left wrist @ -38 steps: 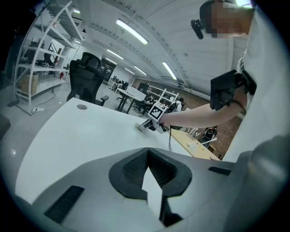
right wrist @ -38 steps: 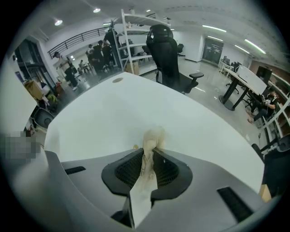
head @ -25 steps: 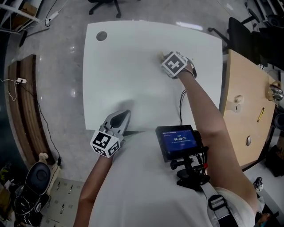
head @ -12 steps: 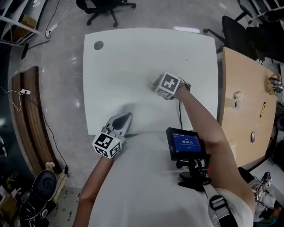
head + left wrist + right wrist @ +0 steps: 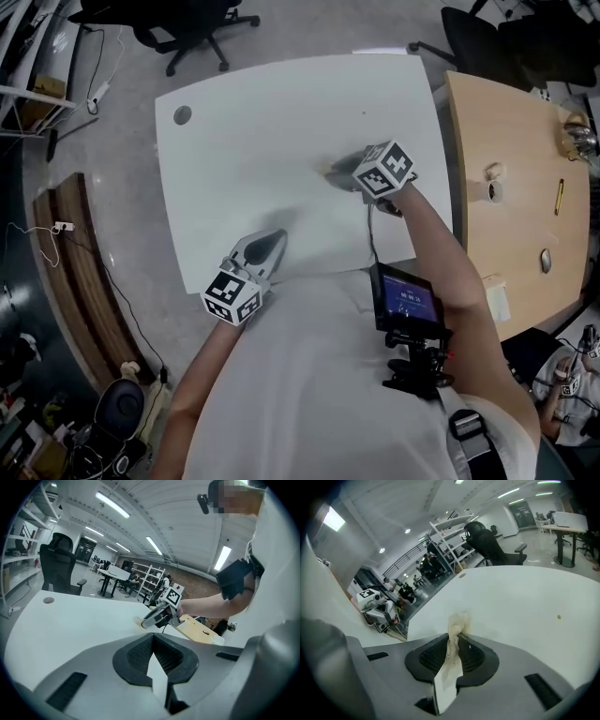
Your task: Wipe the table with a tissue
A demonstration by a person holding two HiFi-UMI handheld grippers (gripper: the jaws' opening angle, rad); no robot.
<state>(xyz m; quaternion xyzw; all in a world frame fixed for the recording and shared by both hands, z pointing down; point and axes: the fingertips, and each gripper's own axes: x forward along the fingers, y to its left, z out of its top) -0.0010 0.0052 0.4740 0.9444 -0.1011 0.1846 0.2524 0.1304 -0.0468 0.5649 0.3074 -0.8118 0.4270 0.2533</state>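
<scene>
The white table (image 5: 244,159) fills the middle of the head view. My right gripper (image 5: 336,174) is low over the table, right of centre, shut on a crumpled, yellow-stained tissue (image 5: 327,172). In the right gripper view the tissue (image 5: 458,620) sticks out between the jaws of that gripper (image 5: 454,637) and touches the table (image 5: 520,606). My left gripper (image 5: 275,237) rests at the near edge, shut, with nothing held. The left gripper view shows its closed jaws (image 5: 152,641) and, farther off, the right gripper (image 5: 159,616) with the tissue (image 5: 139,620).
A round grommet (image 5: 182,115) sits in the far left corner of the table, and a small speck (image 5: 558,617) lies on the surface. A wooden desk (image 5: 506,141) with small items adjoins on the right. A black chair (image 5: 178,23) stands beyond the far edge.
My right gripper has dragged the tissue from the far part of the table toward me, to about the middle. The left gripper has stayed at the near edge.
</scene>
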